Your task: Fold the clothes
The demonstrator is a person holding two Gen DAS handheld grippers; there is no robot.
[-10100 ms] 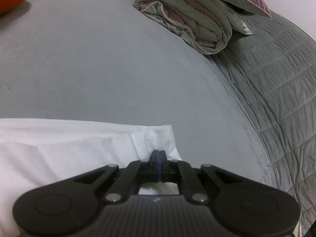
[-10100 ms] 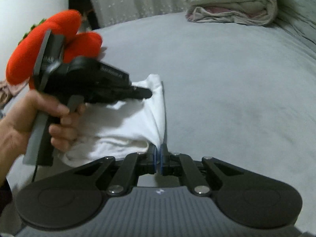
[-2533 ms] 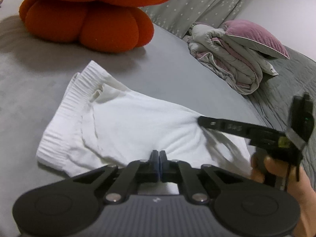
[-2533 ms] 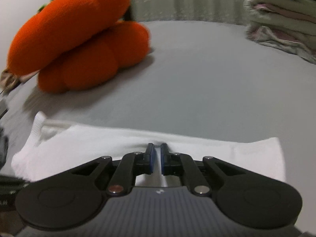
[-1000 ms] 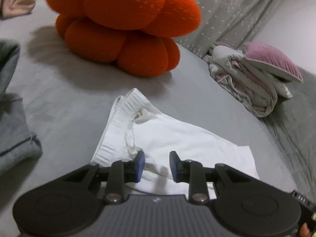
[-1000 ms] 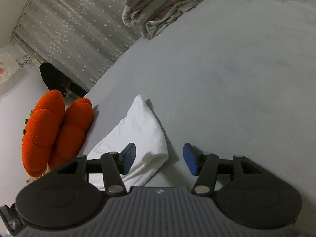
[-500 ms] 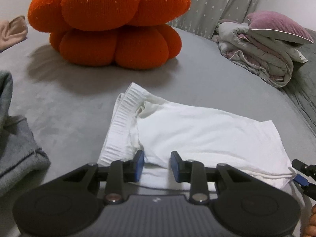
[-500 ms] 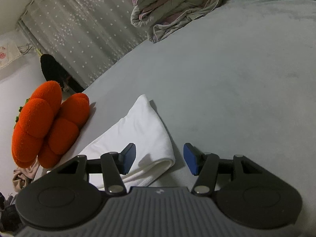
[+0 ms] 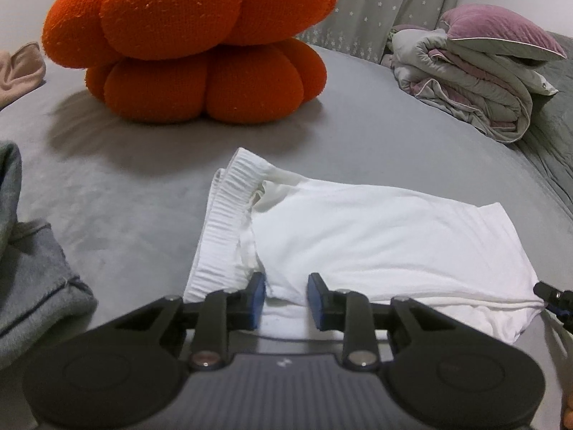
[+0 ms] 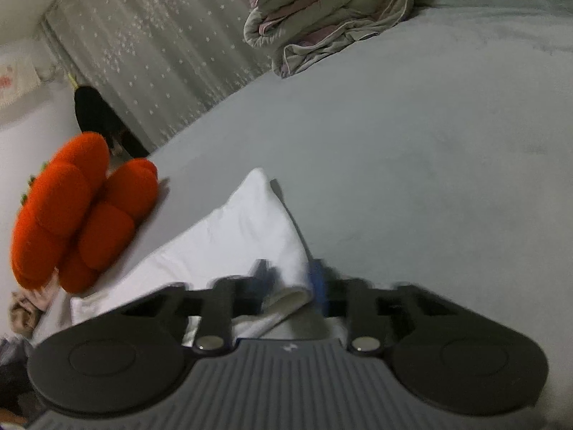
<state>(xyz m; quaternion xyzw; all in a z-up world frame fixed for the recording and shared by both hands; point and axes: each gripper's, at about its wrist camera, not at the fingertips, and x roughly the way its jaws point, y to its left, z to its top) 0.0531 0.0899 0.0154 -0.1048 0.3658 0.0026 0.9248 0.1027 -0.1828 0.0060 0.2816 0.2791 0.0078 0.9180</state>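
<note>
White shorts (image 9: 376,236) lie folded flat on the grey bed, with the ribbed waistband (image 9: 229,222) at their left end. My left gripper (image 9: 286,297) sits at the near edge beside the waistband. Its jaws are closing, and a fold of the cloth lies in the gap between the blue pads (image 9: 257,297). In the right wrist view the same shorts (image 10: 232,236) show their other end. My right gripper (image 10: 290,281) is blurred and its jaws are closing around that end's near corner, still apart. The right gripper's tip (image 9: 549,295) shows at the shorts' right corner.
A big orange knitted cushion (image 9: 193,43) stands behind the shorts. A folded quilt with a purple pillow (image 9: 476,82) lies at the back right. A grey garment (image 9: 32,268) sits close on the left, a beige cloth (image 9: 18,68) farther back. Bare grey bed (image 10: 429,165) spreads right.
The right jaws have come in from wide open to a narrow gap around the shorts' corner. The left gripper has stayed at the waistband end with its jaws much the same.
</note>
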